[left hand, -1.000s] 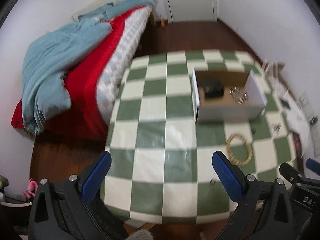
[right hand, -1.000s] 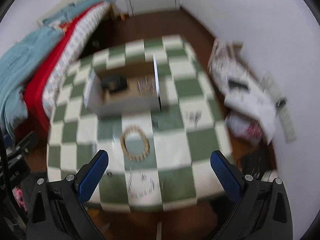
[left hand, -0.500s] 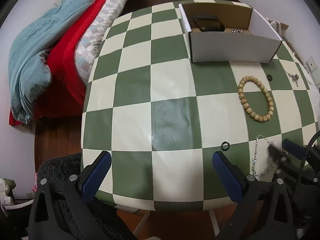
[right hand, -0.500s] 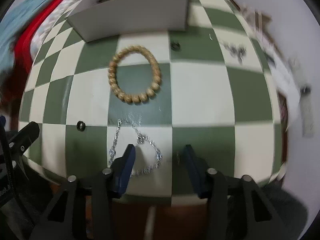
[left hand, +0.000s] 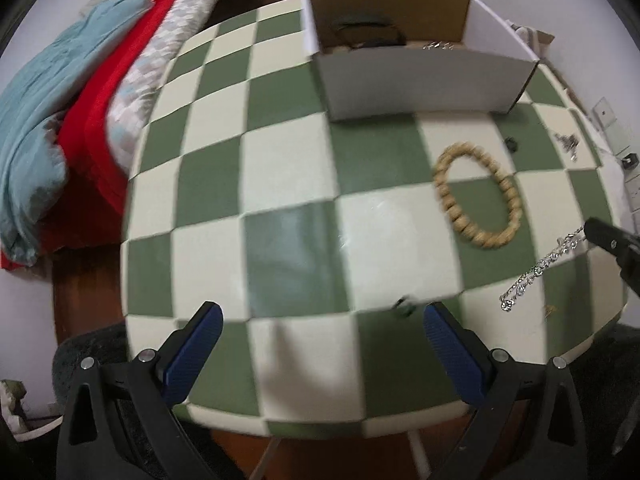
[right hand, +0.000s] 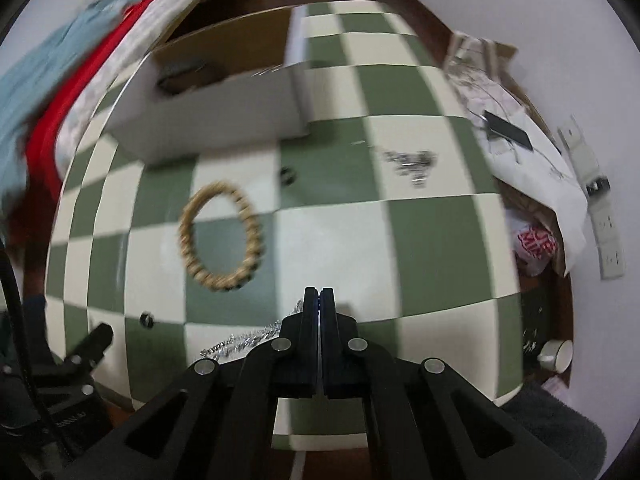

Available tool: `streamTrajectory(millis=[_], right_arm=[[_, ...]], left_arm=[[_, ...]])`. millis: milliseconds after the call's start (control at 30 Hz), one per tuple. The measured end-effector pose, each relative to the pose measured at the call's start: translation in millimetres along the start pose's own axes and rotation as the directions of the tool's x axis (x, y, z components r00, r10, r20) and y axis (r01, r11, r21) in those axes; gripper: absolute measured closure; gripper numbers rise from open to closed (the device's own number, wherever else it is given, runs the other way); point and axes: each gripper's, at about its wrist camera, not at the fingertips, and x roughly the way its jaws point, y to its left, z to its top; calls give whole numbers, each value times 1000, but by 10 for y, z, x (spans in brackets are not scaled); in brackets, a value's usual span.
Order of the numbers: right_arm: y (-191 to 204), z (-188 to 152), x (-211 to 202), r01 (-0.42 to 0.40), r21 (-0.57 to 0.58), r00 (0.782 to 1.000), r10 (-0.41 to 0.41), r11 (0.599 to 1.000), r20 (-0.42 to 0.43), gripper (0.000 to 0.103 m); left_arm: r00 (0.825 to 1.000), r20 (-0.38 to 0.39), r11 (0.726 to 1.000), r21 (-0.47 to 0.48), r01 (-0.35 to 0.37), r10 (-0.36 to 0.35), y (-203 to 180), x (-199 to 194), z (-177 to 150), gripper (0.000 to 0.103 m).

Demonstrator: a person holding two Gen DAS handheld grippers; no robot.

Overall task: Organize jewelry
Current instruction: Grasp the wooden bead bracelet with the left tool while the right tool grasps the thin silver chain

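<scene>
Bedding (left hand: pixel 60 128) off the counter's left edge, left gripper (left hand: pixel 320 344) at the near edge with jaws spread, small black ring (left hand: pixel 405 307) just beyond, white box (left hand: pixel 420 76) toward the far edge, beaded bracelet (left hand: pixel 478 194) mid-right, silver chain (left hand: pixel 538 270) pinched in the right gripper (right hand: pixel 319 294), its jaws just closed.

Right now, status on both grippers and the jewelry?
Right gripper just closed, shut on silver chain. Left gripper open, empty. Bead bracelet loose. Box path clear.
</scene>
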Motion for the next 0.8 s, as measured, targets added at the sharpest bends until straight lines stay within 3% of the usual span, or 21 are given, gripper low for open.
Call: streamTrajectory(millis=[167, 333, 400, 467, 533, 600, 667, 800], right_arm=[[-311, 104, 109, 48, 41, 999, -48, 998, -12, 103], [-435, 176, 275, 102, 52, 995, -100, 993, -29, 102], [-477, 223, 319, 111, 57, 994, -110, 992, -28, 103], [-483, 250, 332, 117, 61, 993, -115, 991, -29, 102], [-466, 280, 355, 126, 56, 992, -125, 990, -24, 102], [-445, 297, 359, 134, 49, 991, -134, 990, -20, 102], [-441, 317, 382, 144, 41, 990, -143, 989, -17, 102], [-400, 319, 373, 149, 34, 989, -148, 988, -12, 102]], left_arm=[[998, -15, 998, -5, 68, -68, -191, 81, 347, 1], [991, -97, 996, -7, 88, -88, -390, 363, 625, 16], [992, -106, 997, 22, 77, -74, -470, 428, 662, 28], [994, -89, 997, 39, 72, -68, -517, 425, 670, 33], [993, -71, 994, 60, 94, -89, -563, 400, 673, 51], [988, -60, 986, 71, 149, -145, -603, 369, 662, 90], [992, -49, 988, 96, 119, -115, -655, 357, 649, 96], [997, -18, 991, 111, 71, -70, -665, 345, 593, 96]])
